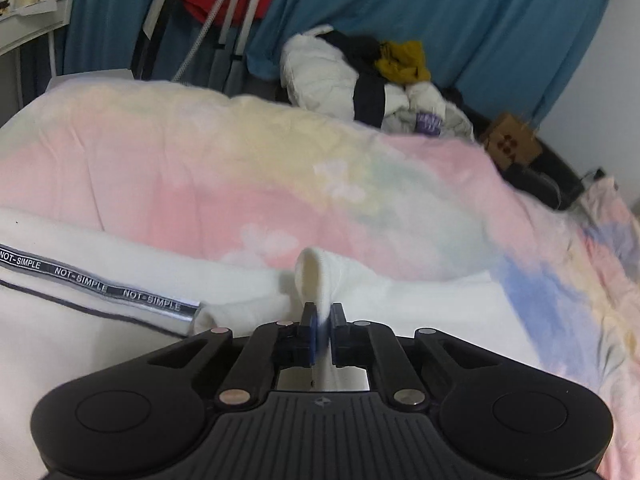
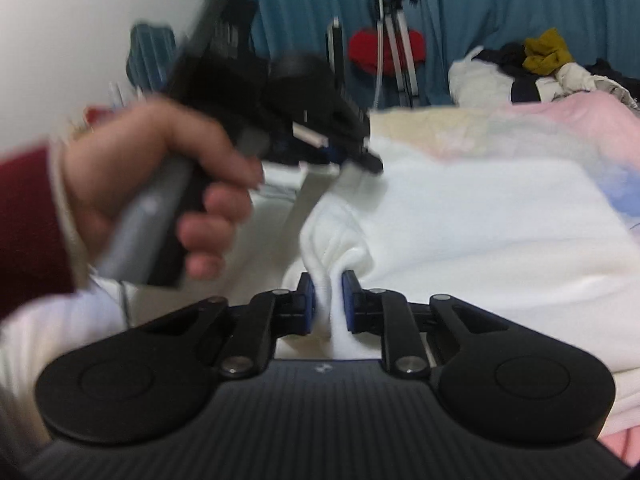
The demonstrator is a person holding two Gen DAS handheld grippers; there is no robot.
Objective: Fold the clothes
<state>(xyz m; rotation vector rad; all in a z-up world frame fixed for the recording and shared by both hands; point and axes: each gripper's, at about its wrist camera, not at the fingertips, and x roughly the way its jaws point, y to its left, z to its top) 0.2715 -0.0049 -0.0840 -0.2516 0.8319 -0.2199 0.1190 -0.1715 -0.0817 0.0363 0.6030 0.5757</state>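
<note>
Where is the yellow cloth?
The yellow cloth sits on top of the clothes pile behind the bed, upper right in both views, in front of the blue curtain.

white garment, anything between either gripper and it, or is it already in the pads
Nothing visible stands between them. The left gripper and the right gripper are each shut on a bunched fold of the white garment, which lies on the pastel blanket.

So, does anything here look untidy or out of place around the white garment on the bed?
Yes. Behind the bed, a pile of unfolded clothes lies heaped in white, black and mustard. The white garment itself is bunched where the left gripper and right gripper pinch it, which fits folding.
</note>
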